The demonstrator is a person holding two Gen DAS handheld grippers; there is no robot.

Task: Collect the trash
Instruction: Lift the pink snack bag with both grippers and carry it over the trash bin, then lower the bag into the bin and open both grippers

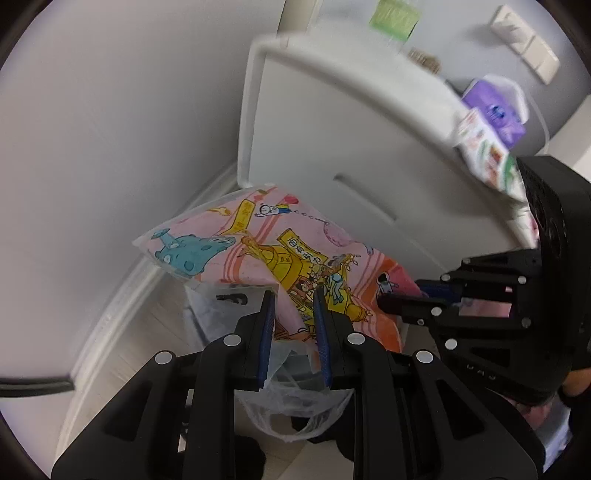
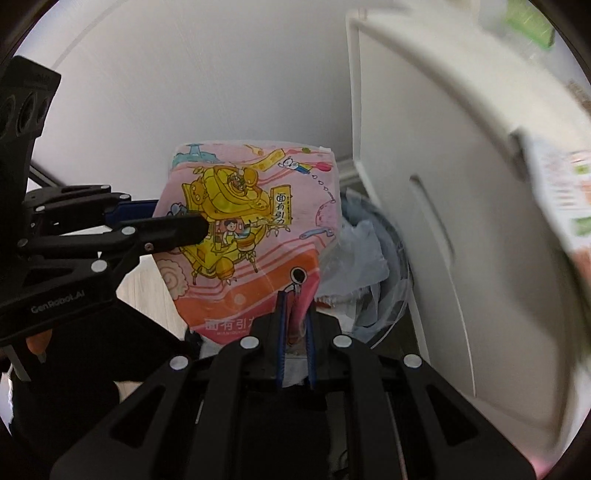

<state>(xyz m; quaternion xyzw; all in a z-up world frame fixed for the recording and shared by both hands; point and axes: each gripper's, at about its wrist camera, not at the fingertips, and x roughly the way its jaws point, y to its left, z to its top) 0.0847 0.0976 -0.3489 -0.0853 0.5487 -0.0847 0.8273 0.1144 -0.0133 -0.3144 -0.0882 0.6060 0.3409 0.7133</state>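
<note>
A puffy pink snack bag (image 1: 258, 243) printed with a yellow cartoon machine hangs in the air between both grippers. My left gripper (image 1: 293, 325) is shut on one side of it, with the pink film pinched between its blue pads. My right gripper (image 2: 295, 325) is shut on the snack bag's (image 2: 251, 206) orange bottom edge. From the right wrist, the left gripper (image 2: 173, 218) reaches in from the left, one finger across the bag's front. From the left wrist, the right gripper (image 1: 402, 293) comes in from the right. Just below the bag is a trash bin (image 2: 391, 273) lined with clear plastic (image 1: 295, 398).
A white cabinet (image 1: 351, 147) stands close beside the bin, seen as the cabinet (image 2: 443, 184) on the right. On its top lie a purple pack (image 1: 495, 110), a printed packet (image 1: 487, 155) and a green item (image 1: 395, 16). A white wall (image 1: 110, 129) and baseboard close the left side.
</note>
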